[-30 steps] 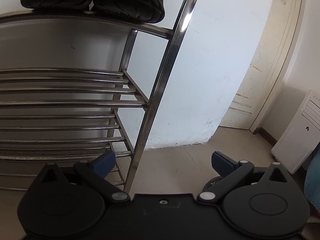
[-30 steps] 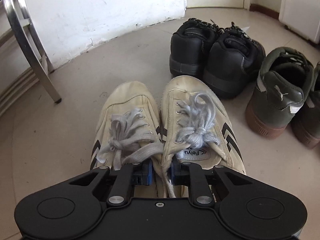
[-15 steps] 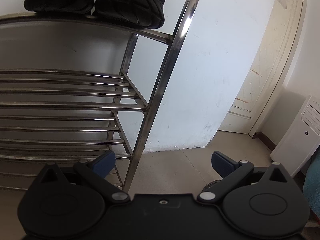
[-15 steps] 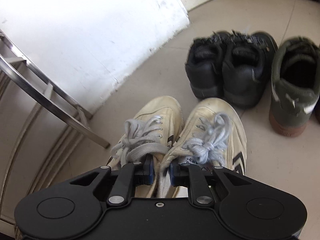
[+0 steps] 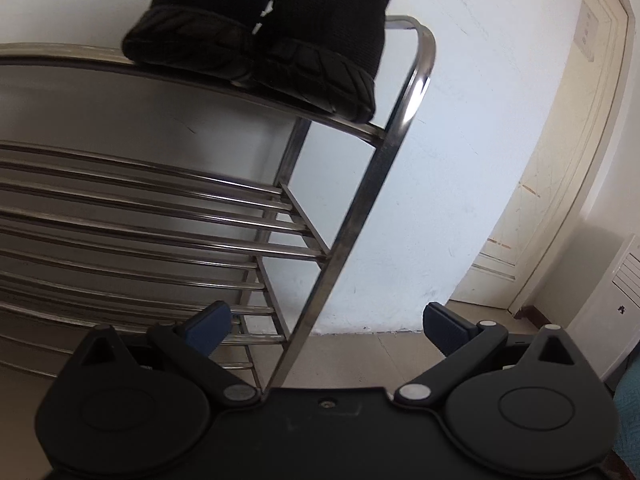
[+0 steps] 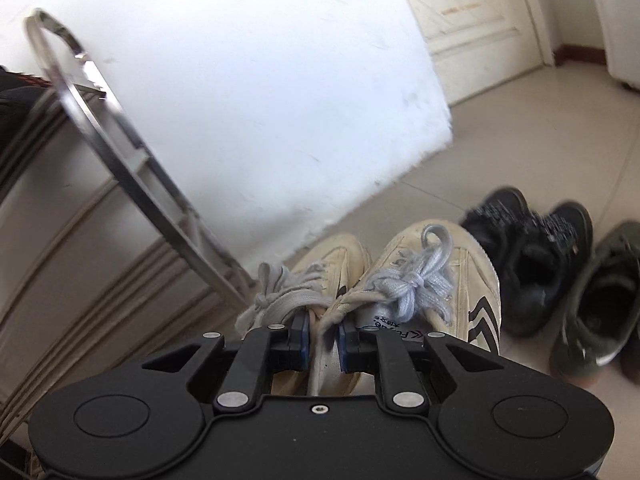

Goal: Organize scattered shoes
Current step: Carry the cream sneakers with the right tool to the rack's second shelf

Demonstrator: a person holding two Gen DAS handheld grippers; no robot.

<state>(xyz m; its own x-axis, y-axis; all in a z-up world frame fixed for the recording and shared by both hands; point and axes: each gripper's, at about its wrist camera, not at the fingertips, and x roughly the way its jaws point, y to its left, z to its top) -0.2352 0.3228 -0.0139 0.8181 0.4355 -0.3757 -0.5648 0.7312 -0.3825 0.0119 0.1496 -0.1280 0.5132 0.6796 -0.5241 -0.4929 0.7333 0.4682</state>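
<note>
1. Right wrist view: the right gripper [image 6: 323, 340] is clamped narrow on the inner collars of the cream sneakers [image 6: 404, 292], both held together at lower centre of the frame, above the floor
2. With two shoes pinched by thin fabric edges only, one collar could be pulled free by the shoe's weight and one sneaker dropped
3. The loose grey laces [image 6: 412, 280] hang just beside the steel shoe rack [image 6: 132, 176] at left of the frame; a lace or toe could be snagged on its upright during the approach
4. The black shoes [image 6: 528, 256] and the green shoes [image 6: 596, 300] are seen on the floor at right, not yet stored
5. Left wrist view: the left gripper [image 5: 326, 326] is held wide and empty by the rack; the black knit shoes [image 5: 264, 36] on the top shelf overhang its front rail and could be knocked off
</note>
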